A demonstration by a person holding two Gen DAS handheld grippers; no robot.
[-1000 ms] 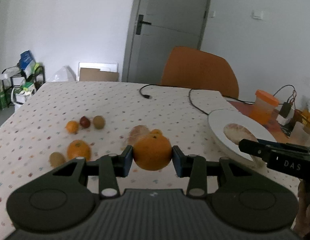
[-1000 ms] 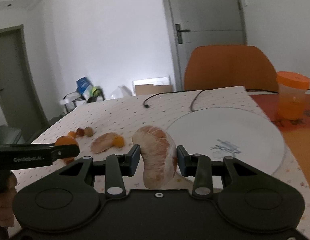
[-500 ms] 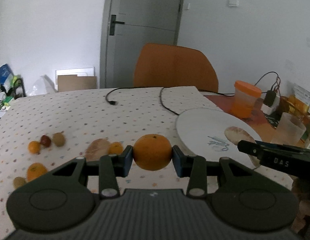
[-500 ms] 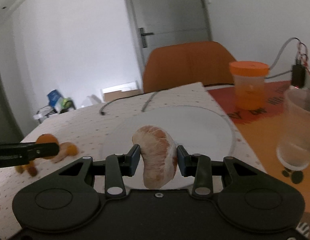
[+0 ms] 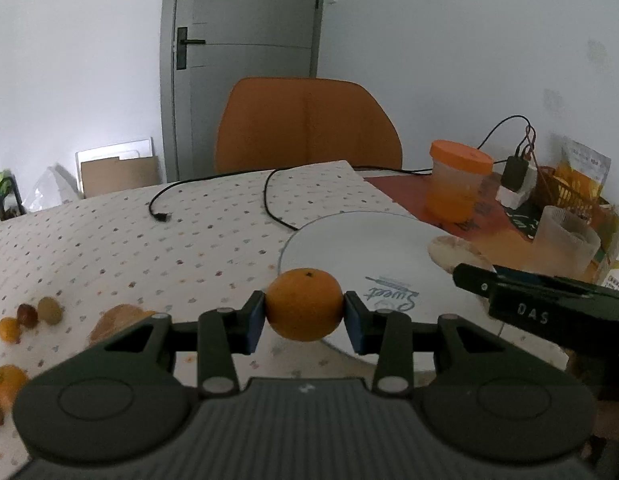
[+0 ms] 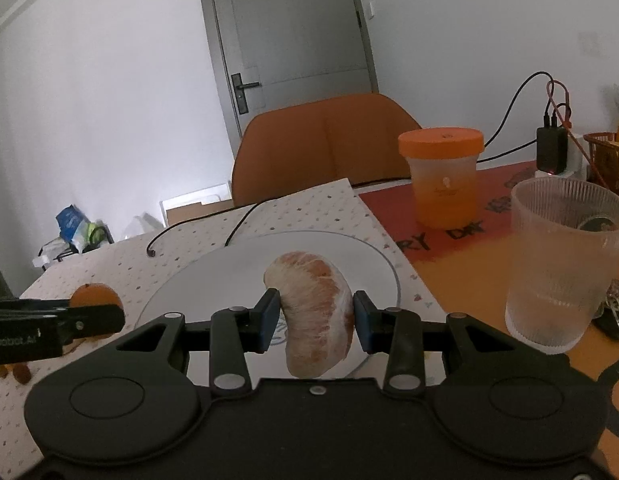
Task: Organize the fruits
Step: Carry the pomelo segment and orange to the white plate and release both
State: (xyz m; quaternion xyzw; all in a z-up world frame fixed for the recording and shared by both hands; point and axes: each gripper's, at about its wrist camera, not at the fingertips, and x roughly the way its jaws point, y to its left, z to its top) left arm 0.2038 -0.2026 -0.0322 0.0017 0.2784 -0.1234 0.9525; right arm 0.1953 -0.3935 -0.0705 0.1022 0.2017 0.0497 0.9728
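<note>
My left gripper [image 5: 305,312] is shut on a round orange [image 5: 305,304], held at the near left rim of a white plate [image 5: 365,248]. In the right wrist view my right gripper [image 6: 313,316] is shut on a peeled pomelo segment [image 6: 315,312], held over the same white plate [image 6: 237,272]. That segment [image 5: 455,252] also shows in the left wrist view over the plate's right edge, beyond the right gripper's arm. Left on the dotted tablecloth [image 5: 129,240] lie another peeled segment [image 5: 113,318], small oranges [image 5: 9,328], kiwis [image 5: 49,310] and a dark red fruit [image 5: 27,314].
An orange-lidded jar [image 6: 443,176] and a ribbed glass tumbler [image 6: 565,260] stand right of the plate on a red mat. A black cable [image 5: 277,208] runs across the cloth behind the plate. An orange chair [image 5: 305,124] stands at the far edge. A charger [image 6: 551,148] sits far right.
Both grippers have swung right toward the plate with their fruit still held. The orange now sits at the plate's rim and the pomelo segment is above the plate's middle.
</note>
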